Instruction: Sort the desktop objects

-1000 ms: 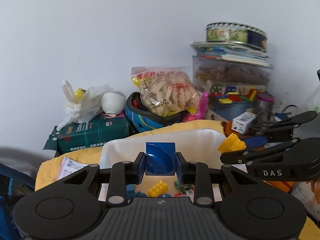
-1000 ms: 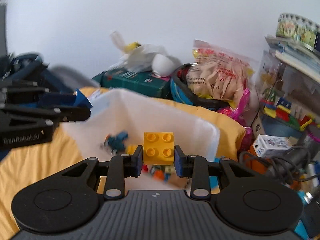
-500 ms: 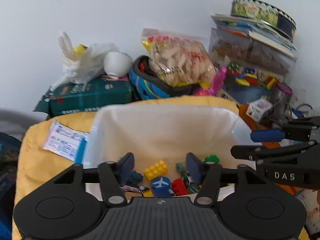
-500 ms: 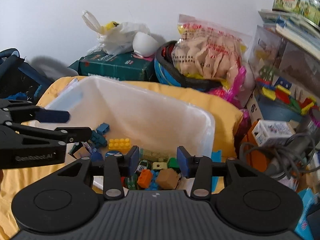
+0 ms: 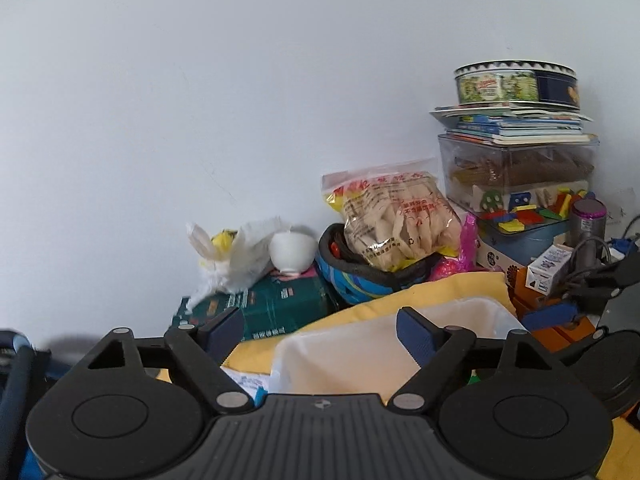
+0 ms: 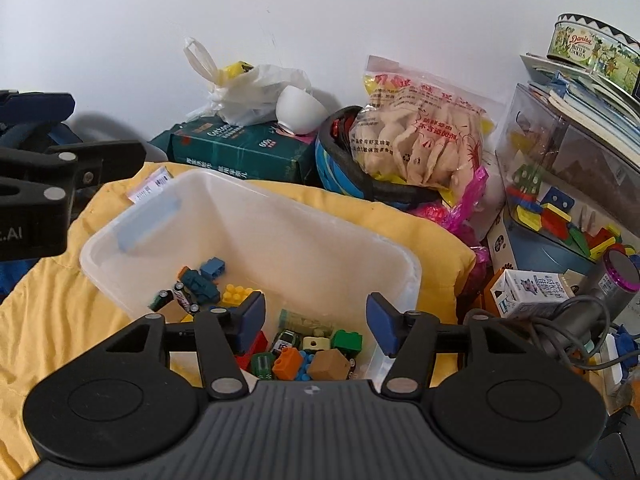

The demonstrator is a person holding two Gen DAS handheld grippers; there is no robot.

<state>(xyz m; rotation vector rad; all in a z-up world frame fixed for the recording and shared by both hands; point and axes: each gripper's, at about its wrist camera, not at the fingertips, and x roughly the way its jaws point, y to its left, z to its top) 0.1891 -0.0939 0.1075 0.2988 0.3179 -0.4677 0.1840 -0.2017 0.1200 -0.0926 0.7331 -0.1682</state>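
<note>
A translucent plastic bin (image 6: 304, 216) sits on a yellow cloth and holds several toy bricks and small cars, among them a yellow brick (image 6: 236, 294), an orange brick (image 6: 288, 360) and a green brick (image 6: 347, 340). My right gripper (image 6: 316, 316) hovers over the bin's near end, jaws opening, with nothing between the pads. My left gripper (image 5: 320, 330) is raised above the bin's rim (image 5: 460, 312), jaws opening wide and empty. From the right wrist, the left gripper (image 6: 108, 128) shows at the left edge. The left wrist view has the right gripper (image 5: 576, 296) at its right edge.
Against the wall stand a green box (image 6: 240, 152), a white bowl (image 6: 300, 110), a plastic bag (image 6: 244, 88), a snack bag (image 6: 420, 136) on a blue helmet (image 6: 340, 172), and a clear box stack topped by a cookie tin (image 6: 592, 52). A milk carton (image 6: 528, 292) and cables (image 6: 568, 332) lie right.
The left gripper let go of a blue curved piece and the right a yellow brick; both pieces are gone from the jaws. Both jaws widened. The left gripper rose and tilted up.
</note>
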